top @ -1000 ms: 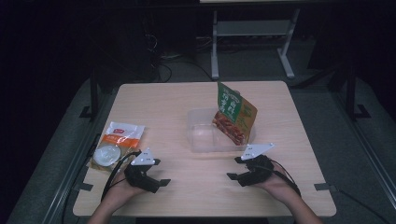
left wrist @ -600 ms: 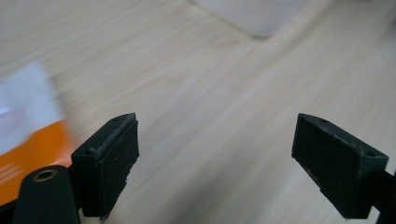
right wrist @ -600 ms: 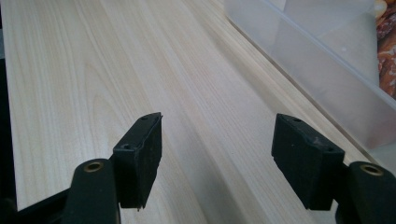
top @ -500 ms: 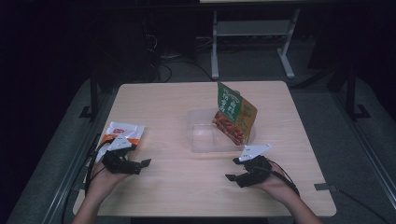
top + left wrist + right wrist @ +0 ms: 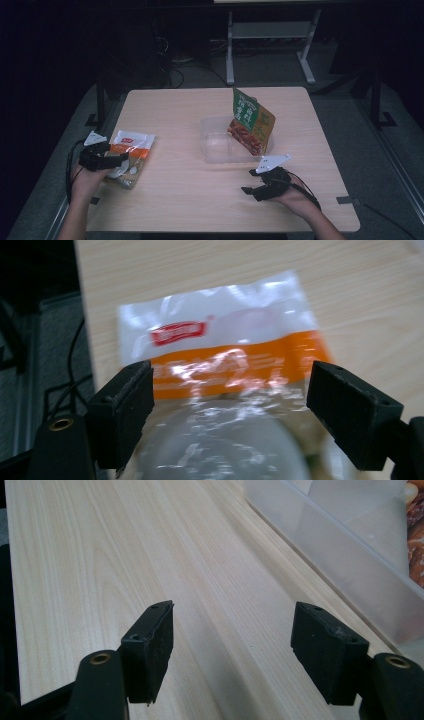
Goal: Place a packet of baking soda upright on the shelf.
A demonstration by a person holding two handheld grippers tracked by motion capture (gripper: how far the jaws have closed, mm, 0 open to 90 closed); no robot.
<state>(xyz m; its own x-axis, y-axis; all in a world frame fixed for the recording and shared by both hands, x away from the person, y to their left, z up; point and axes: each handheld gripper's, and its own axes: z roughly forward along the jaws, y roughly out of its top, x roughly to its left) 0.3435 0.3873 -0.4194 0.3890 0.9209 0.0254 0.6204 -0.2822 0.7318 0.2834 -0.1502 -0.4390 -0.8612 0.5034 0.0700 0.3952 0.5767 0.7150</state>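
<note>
A white and orange snack packet (image 5: 132,146) lies flat near the table's left edge. My left gripper (image 5: 120,160) hovers over its near end. In the left gripper view the packet (image 5: 220,340) lies under and between the jaws of the left gripper (image 5: 225,390). The jaws have just been closing a little, and the pads stand clear of the packet. My right gripper (image 5: 251,190) rests open above bare wood at the front right, nothing between the jaws of the right gripper (image 5: 232,650). A green and red snack bag (image 5: 252,125) leans upright in a clear plastic container (image 5: 216,147).
The container's wall (image 5: 345,570) runs close along the right of my right gripper. The wooden table (image 5: 190,200) has free room across its front and middle. Cables and a metal stand sit on the dark floor beyond the far edge.
My left hand has swung from the table's front to the left edge and now sits over the white and orange packet. The right hand has stayed put.
</note>
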